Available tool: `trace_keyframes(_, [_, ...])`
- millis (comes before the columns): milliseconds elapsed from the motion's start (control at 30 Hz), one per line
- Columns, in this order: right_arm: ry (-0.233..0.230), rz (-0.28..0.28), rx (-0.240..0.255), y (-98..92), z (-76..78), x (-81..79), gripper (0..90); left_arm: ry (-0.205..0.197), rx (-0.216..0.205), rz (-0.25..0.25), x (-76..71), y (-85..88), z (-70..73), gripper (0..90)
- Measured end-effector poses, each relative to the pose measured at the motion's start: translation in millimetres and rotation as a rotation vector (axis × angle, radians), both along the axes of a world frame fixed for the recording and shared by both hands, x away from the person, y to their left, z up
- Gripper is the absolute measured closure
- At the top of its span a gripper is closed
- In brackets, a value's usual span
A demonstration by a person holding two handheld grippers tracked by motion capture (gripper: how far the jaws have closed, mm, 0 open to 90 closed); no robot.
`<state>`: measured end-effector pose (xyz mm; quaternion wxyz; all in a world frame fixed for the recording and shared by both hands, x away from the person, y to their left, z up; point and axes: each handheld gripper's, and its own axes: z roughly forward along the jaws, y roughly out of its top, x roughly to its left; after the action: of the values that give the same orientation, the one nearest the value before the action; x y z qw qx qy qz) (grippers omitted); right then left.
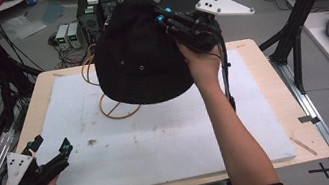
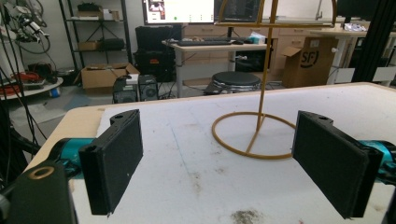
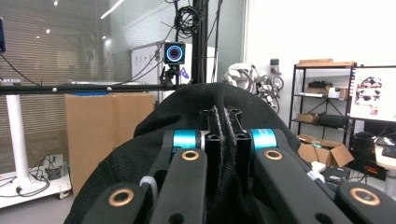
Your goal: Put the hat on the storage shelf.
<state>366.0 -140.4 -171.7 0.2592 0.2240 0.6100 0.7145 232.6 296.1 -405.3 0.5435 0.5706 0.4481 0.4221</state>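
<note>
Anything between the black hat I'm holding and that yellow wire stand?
Nothing visible. The right gripper holds the hat up over the stand. The left gripper is open and off to the near left of the board.

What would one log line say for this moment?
right hand-held gripper: shut on black hat, lifted | left hand-held gripper: open, idle | wire stand: bare

Grey floor point(image 1: 18, 51) is running along the top of the frame, cables lying everywhere; shelving point(image 2: 100, 32) and desks point(image 2: 210, 46) are sitting upper left, ceiling strip lights point(image 3: 112, 8) glowing.
</note>
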Motion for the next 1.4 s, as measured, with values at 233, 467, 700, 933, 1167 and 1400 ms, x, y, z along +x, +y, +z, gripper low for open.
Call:
trace_keyframes(233, [-0.002,0.002,-0.011,23.8,6.8,13.4,88.7,-0.003,-0.012,0.011,-3.7,4.9,-0.4,16.6])
trace_keyframes(467, [0.000,0.000,-0.012,46.9,8.2,33.4,88.7,-0.002,-0.015,0.016,-5.3,7.0,-1.5,16.6])
trace_keyframes(700, [0.022,0.007,0.014,70.6,-3.5,55.9,88.6,0.002,-0.003,0.017,-7.0,7.9,-2.5,16.6])
trace_keyframes(933, [0.046,0.016,-0.001,89.3,-16.9,68.1,88.5,-0.002,-0.010,0.021,-10.7,11.2,-2.9,16.6])
trace_keyframes(1167, [0.077,0.025,-0.019,105.8,-31.6,75.6,87.7,-0.015,-0.014,0.012,-14.4,11.9,-1.5,16.1])
trace_keyframes(1400, [0.087,0.023,-0.044,116.6,-40.0,79.0,84.3,-0.022,-0.021,0.006,-14.7,10.7,-0.4,16.1])
